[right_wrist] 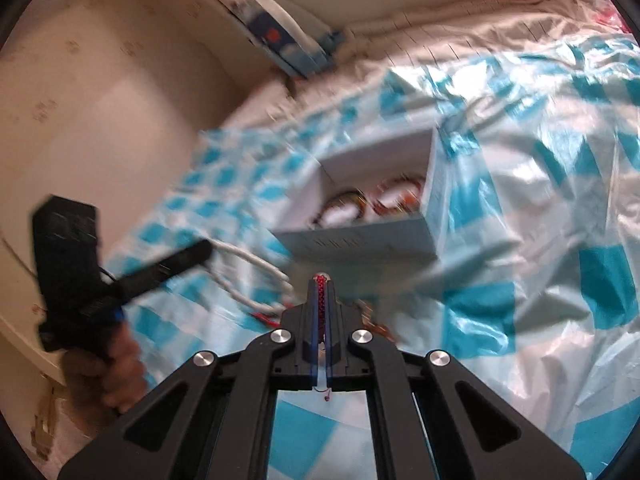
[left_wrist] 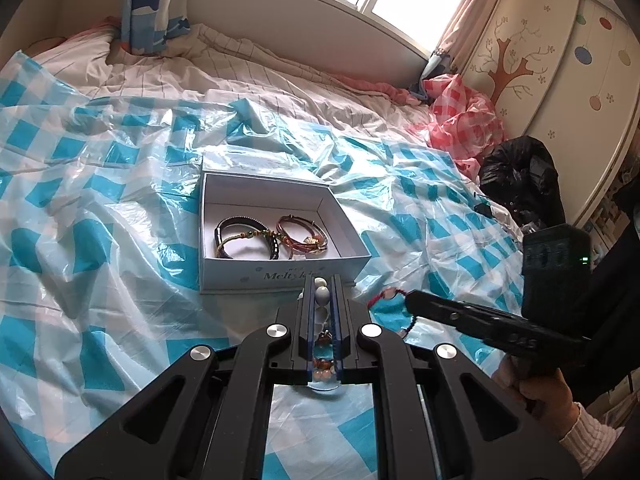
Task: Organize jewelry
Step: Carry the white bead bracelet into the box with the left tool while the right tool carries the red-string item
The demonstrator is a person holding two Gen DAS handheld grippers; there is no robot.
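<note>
- Left wrist view: the left claw (left_wrist: 322, 284) is pinched nearly closed on a beaded bracelet (left_wrist: 322, 295) — white and orange beads show between its pads.
- Just beyond its tips, an open white box (left_wrist: 280, 276) sits on the blue-checked plastic sheet (left_wrist: 100, 208) spread over the bed; inside lie a dark bracelet (left_wrist: 244, 236) and reddish bangles (left_wrist: 304, 236), side by side.
- At right, the right claw (left_wrist: 409, 299) reaches in from a hand (left_wrist: 540, 396), its tip at a red braided bracelet (left_wrist: 386, 295) near the box's front corner.
- Right wrist view, blurred: the right claw (right_wrist: 320, 282) is closed on the red braided bracelet (right_wrist: 320, 304), which runs between its pads.
- The white box (right_wrist: 360, 240) lies just ahead; the left claw (right_wrist: 206, 250) is at far left.
</note>
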